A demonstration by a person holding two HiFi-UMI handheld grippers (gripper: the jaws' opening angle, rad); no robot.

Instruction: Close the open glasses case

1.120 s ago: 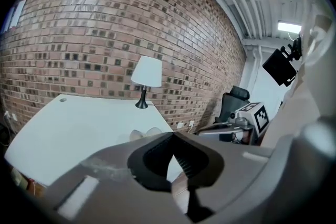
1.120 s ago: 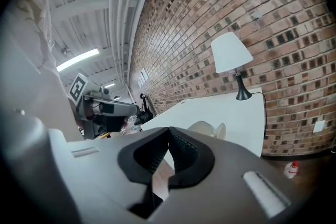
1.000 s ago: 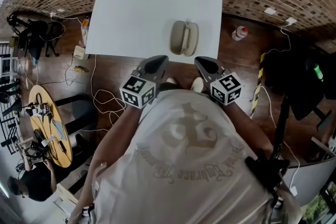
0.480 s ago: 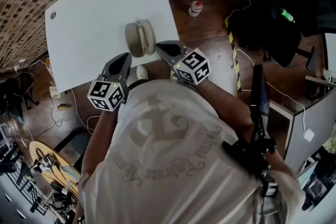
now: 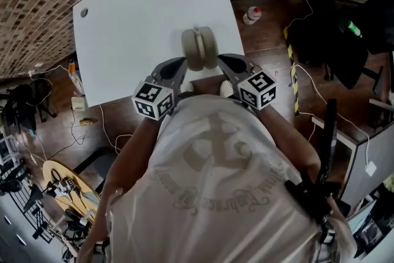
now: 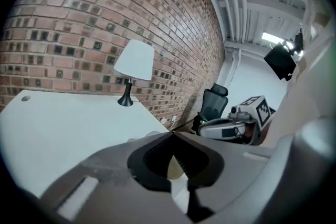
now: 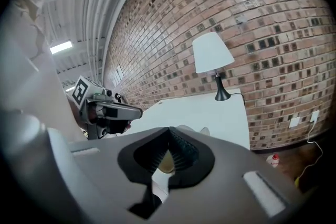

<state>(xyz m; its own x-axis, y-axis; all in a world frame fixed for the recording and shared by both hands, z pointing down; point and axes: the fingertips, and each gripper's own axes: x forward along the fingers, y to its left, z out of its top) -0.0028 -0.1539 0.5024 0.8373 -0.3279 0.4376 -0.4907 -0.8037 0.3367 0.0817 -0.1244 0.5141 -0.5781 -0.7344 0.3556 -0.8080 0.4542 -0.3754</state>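
The open glasses case (image 5: 199, 49) lies just above the middle of the head view, at the near edge of the white surface (image 5: 129, 21). Its two beige halves are spread side by side, with the hinge line running up and down the frame. A second ago both tools hung well below it, over the floor. Now the left hand-held gripper (image 5: 177, 66) has come up to the case's lower left and the right hand-held gripper (image 5: 228, 61) to its lower right, so the tips flank the near end. Whether either tip touches a shell cannot be told from here. Each gripper's own view shows its jaws pressed together and pinching nothing, with a sliver of the beige case showing behind the notch in the pads. The lamp (image 6: 134, 60) stands well beyond, at the far edge by the brick wall. The approach looks finished and the closing not yet begun. With the jaws together, the likely plan is to push one half over onto the other rather than to grasp it.
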